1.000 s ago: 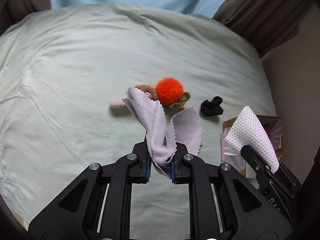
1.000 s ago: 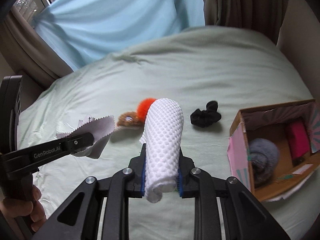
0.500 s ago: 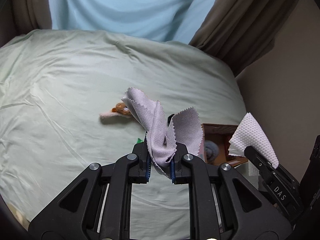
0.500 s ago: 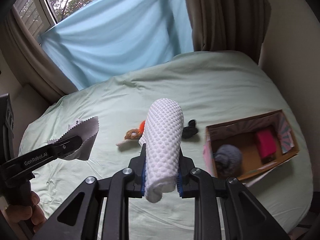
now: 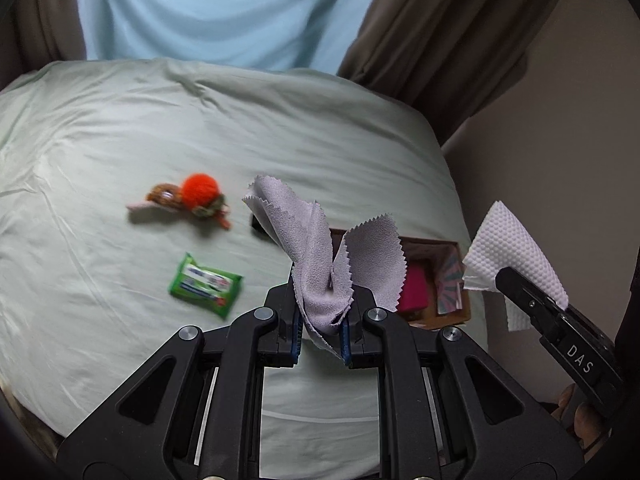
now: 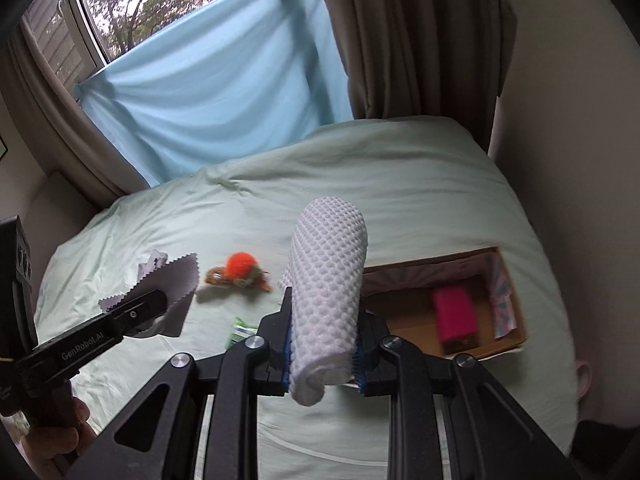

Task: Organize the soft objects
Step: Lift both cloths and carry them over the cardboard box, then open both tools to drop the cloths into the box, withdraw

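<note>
My left gripper (image 5: 320,326) is shut on a grey pinked-edge cloth (image 5: 320,248) and holds it above the bed. My right gripper (image 6: 322,354) is shut on a white waffle-textured cloth (image 6: 326,288), also held in the air; that cloth also shows at the right of the left wrist view (image 5: 512,240). A cardboard box (image 6: 514,332) lies open on the bed's right side with a pink item (image 6: 456,314) inside. An orange pom-pom plush toy (image 5: 192,198) and a green packet (image 5: 204,284) lie on the sheet.
The pale green bed sheet (image 5: 120,128) spreads to the left and far side. A blue curtain (image 6: 208,92) and brown drapes (image 6: 400,40) hang behind the bed. A beige wall (image 5: 560,140) runs close along the right edge.
Both grippers have pulled back and risen, each still holding its cloth. The green packet has come into view, and the box now sits nearer under the grippers.
</note>
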`<act>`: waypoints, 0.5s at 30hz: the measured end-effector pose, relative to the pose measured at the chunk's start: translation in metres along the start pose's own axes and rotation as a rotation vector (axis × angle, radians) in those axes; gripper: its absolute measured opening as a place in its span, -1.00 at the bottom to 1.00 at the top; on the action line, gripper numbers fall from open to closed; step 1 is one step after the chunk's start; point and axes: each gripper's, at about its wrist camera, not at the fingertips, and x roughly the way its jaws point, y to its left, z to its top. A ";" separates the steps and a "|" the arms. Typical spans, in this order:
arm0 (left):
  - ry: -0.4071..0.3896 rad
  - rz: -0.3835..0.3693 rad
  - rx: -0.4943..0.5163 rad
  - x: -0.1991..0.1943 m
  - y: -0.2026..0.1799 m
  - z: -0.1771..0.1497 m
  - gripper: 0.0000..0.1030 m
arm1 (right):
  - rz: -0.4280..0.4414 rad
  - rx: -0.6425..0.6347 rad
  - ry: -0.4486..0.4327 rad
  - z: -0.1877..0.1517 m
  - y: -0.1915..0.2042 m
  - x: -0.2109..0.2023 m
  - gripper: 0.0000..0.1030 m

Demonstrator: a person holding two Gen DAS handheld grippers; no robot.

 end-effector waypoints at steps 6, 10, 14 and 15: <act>0.070 0.018 0.052 0.053 -0.068 -0.017 -0.76 | -0.005 0.001 0.049 0.006 -0.068 0.010 -0.59; 0.137 0.045 0.089 0.096 -0.101 -0.024 -0.76 | -0.007 0.022 0.103 0.008 -0.108 0.030 -0.59; 0.205 0.072 0.126 0.137 -0.123 -0.028 -0.76 | -0.008 0.048 0.167 0.008 -0.140 0.058 -0.59; 0.226 0.083 0.138 0.149 -0.128 -0.030 -0.76 | -0.008 0.056 0.179 0.009 -0.147 0.065 -0.59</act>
